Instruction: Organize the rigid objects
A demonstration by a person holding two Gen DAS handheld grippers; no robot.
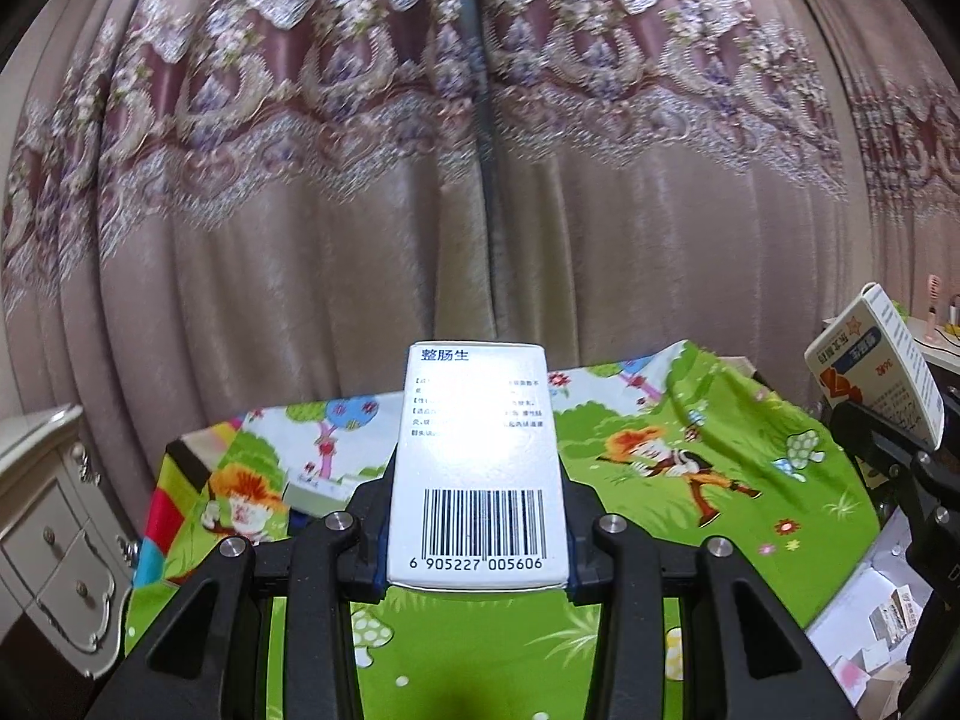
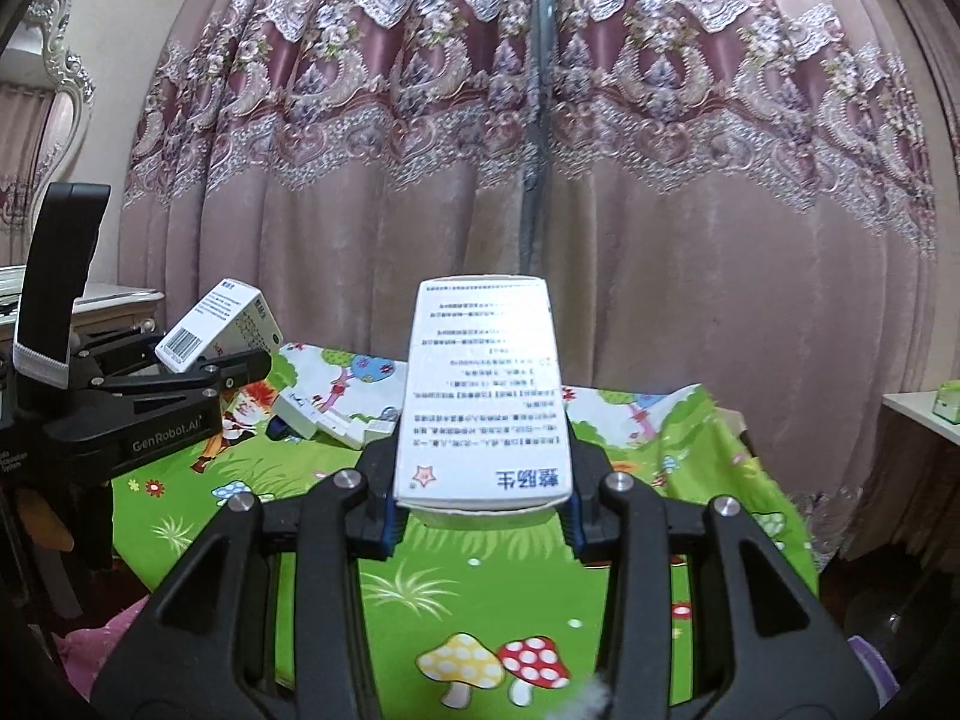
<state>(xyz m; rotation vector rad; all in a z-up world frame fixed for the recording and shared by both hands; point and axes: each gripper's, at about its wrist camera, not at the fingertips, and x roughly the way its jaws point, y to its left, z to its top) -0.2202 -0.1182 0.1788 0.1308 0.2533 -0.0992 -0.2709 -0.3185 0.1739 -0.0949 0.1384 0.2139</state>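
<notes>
My left gripper (image 1: 477,531) is shut on a white medicine box (image 1: 477,456) with a barcode facing the camera, held above the table. My right gripper (image 2: 483,510) is shut on a second white medicine box (image 2: 483,396) with printed text on top. The left gripper and its box (image 2: 213,330) show at the left of the right wrist view. The right gripper's box (image 1: 876,360) shows at the right edge of the left wrist view. More white boxes (image 2: 327,420) lie on the table's far left part.
The table is covered by a green cartoon cloth (image 2: 480,600). Pink lace curtains (image 2: 540,180) hang close behind it. A white dresser (image 1: 48,528) stands to the left. A carton of small boxes (image 1: 870,630) sits low at the right. A white side table (image 2: 924,414) is at the far right.
</notes>
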